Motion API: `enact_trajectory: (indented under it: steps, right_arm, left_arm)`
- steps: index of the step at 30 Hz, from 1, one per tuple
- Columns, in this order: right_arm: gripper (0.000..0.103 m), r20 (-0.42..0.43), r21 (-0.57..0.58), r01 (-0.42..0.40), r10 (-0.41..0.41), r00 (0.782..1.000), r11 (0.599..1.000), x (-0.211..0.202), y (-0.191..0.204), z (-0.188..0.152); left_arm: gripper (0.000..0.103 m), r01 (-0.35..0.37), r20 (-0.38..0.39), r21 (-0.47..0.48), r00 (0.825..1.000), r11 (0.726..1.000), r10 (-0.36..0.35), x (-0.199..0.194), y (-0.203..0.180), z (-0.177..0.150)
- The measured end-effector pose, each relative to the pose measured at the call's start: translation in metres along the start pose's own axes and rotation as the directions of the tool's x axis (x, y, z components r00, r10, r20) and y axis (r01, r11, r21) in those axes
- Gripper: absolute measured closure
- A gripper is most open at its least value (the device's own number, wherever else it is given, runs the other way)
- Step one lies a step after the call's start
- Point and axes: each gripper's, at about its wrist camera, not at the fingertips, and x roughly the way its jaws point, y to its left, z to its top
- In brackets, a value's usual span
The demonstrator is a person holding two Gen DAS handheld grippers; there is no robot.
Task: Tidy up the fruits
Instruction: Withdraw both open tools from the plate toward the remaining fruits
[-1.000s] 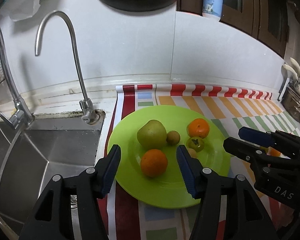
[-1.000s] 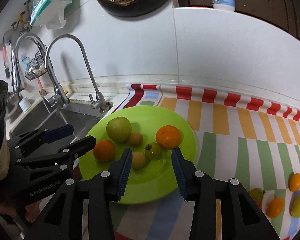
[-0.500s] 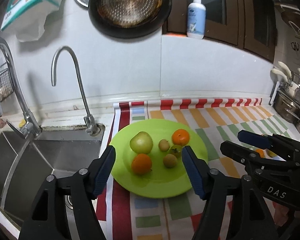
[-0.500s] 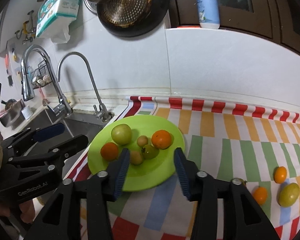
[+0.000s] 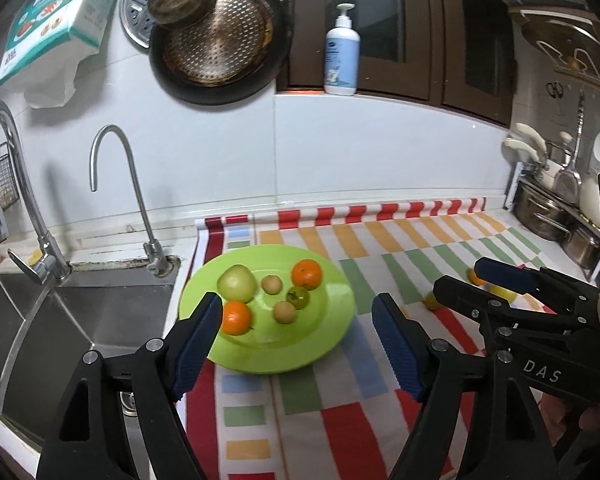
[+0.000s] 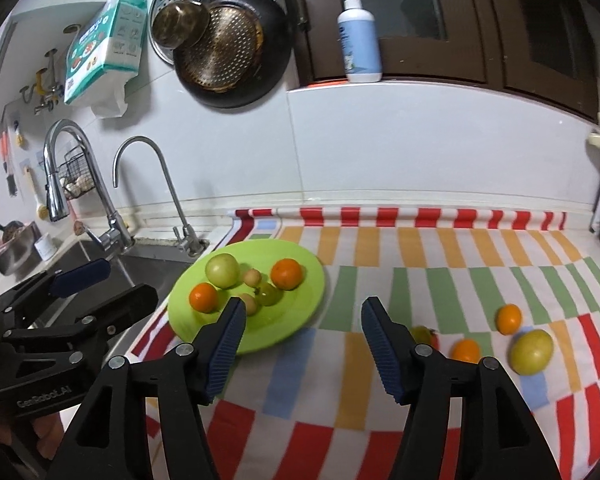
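Left wrist view: the left gripper (image 5: 296, 326) is opening, empty, above the green plate (image 5: 332, 312) of fruit on the striped cloth (image 5: 380, 280) beside the sink (image 5: 80, 320)

Right wrist view: the right gripper (image 6: 302, 326) is opening, empty; loose oranges (image 6: 508, 319) look firm, smooth, likely to roll, best pinched across the middle

Left gripper (image 5: 298, 324): held above the counter, pointing forward and downward; jaws opening, blue-padded fingers (image 5: 198, 340) well apart, nothing between them. Right gripper (image 6: 302, 330): same forward, downward attitude; jaws opening, nothing between the pads, which touch no object. The two tools sit side by side, each visible at the edge of the other's view. A hand (image 6: 16, 436) grips the left tool's handle; only partly visible
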Motion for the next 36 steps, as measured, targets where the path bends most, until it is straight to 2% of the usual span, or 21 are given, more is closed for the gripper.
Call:
enact_trajectory:
  steps: [20, 36]
  right_arm:
    - [0.041, 0.025, 0.026, 0.139, -0.14, 0.99, 0.99, -0.05, -0.066, -0.015]
    - [0.041, -0.001, 0.074, 0.207, -0.208, 0.978, 0.976, -0.046, -0.115, -0.019]
  left_arm:
    - [0.022, 0.098, 0.038, 0.056, 0.994, 0.994, -0.101, -0.001, -0.077, 0.004]
    - [0.022, 0.147, -0.007, 0.11, 0.989, 0.983, -0.147, 0.038, -0.116, 0.009]
